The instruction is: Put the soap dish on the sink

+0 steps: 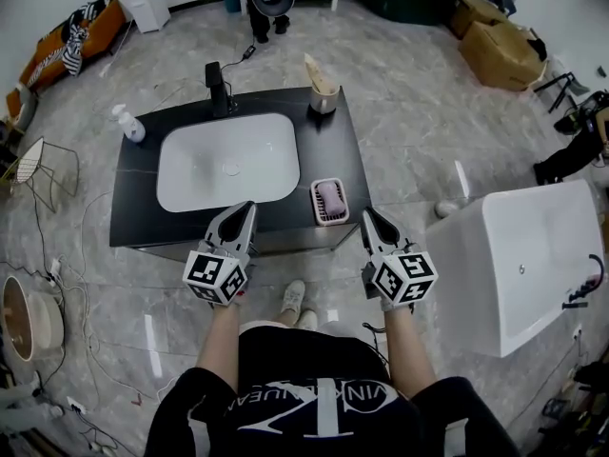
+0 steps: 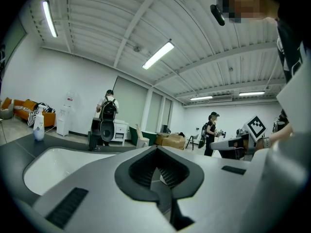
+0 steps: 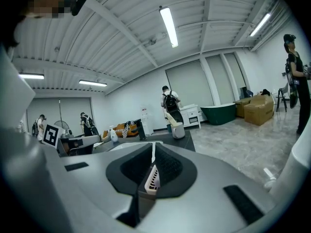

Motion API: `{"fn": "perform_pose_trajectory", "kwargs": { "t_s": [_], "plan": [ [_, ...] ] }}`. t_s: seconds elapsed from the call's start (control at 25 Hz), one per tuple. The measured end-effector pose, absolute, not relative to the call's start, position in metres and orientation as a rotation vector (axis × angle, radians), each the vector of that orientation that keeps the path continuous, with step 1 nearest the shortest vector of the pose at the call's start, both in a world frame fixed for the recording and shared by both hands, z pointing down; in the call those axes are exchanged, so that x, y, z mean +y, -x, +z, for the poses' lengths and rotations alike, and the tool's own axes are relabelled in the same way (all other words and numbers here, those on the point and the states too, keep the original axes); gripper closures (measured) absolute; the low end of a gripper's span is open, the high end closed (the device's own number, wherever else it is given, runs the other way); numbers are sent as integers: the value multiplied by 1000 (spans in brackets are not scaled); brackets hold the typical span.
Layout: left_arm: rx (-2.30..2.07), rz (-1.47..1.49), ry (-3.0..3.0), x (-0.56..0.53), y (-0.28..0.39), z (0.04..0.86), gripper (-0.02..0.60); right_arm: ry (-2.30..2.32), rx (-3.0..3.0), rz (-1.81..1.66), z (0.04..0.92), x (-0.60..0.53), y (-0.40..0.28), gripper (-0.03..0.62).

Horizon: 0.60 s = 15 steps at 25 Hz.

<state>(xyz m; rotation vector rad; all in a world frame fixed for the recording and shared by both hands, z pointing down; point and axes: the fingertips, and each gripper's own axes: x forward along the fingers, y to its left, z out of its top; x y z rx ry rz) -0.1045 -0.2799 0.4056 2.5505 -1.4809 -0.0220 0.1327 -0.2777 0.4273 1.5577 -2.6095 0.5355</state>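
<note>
A pink soap dish (image 1: 329,201) with a pink bar in it sits on the black sink counter (image 1: 143,198), just right of the white basin (image 1: 228,160). My right gripper (image 1: 367,213) hovers at the counter's front edge, a little right of the dish and apart from it, jaws shut and empty. In the right gripper view its tips (image 3: 153,143) meet, and a slotted edge of the dish (image 3: 152,179) shows through the hollow behind them. My left gripper (image 1: 249,206) hangs over the counter's front edge below the basin, shut with nothing in it; its tips (image 2: 156,148) meet.
A black faucet (image 1: 218,86) stands behind the basin, a spray bottle (image 1: 129,124) at the counter's left corner, and a cup (image 1: 323,93) at the back right. A white bathtub (image 1: 533,255) stands to the right. Cables and a wire rack (image 1: 33,165) lie on the left floor.
</note>
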Motion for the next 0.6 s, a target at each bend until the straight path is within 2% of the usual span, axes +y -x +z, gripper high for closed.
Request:
{"fn": "perform_pose_trajectory", "kwargs": {
  "t_s": [0.6],
  "plan": [
    [-1532,-73,-2579,-291,113,379,566,-1585,-2650,489,405,-287,-133,557]
  ]
}}
